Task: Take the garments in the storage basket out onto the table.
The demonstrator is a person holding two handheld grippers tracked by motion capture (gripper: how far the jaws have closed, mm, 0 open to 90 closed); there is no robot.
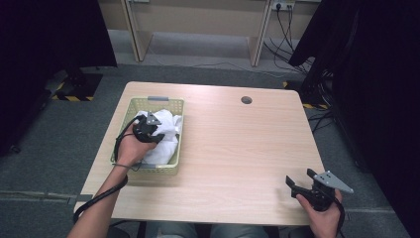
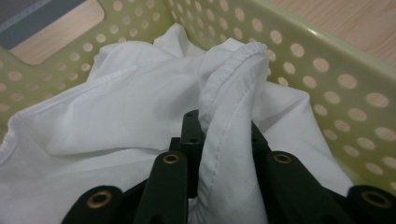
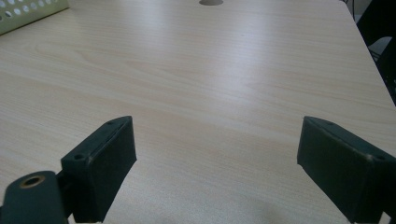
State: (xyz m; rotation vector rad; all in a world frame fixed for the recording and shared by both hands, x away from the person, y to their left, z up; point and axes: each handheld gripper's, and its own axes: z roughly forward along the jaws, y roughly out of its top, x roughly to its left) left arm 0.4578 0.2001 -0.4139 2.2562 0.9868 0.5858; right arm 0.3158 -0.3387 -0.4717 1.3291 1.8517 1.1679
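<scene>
While pinched, cloth's (image 2: 154,116) stitched hem close-up.

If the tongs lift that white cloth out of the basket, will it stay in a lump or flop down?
Probably flop. The white cloth lies crumpled in soft folds in the basket, so it looks limp, not stiff. The left tongs pinch one hemmed fold, so the rest would likely dangle and unfold below. It seems thin and light, and may drag on the basket's rim.

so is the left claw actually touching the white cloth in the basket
Touching. In the left gripper view the left claw has a hemmed fold of the white cloth pinched between its jaws, inside the basket.
</scene>
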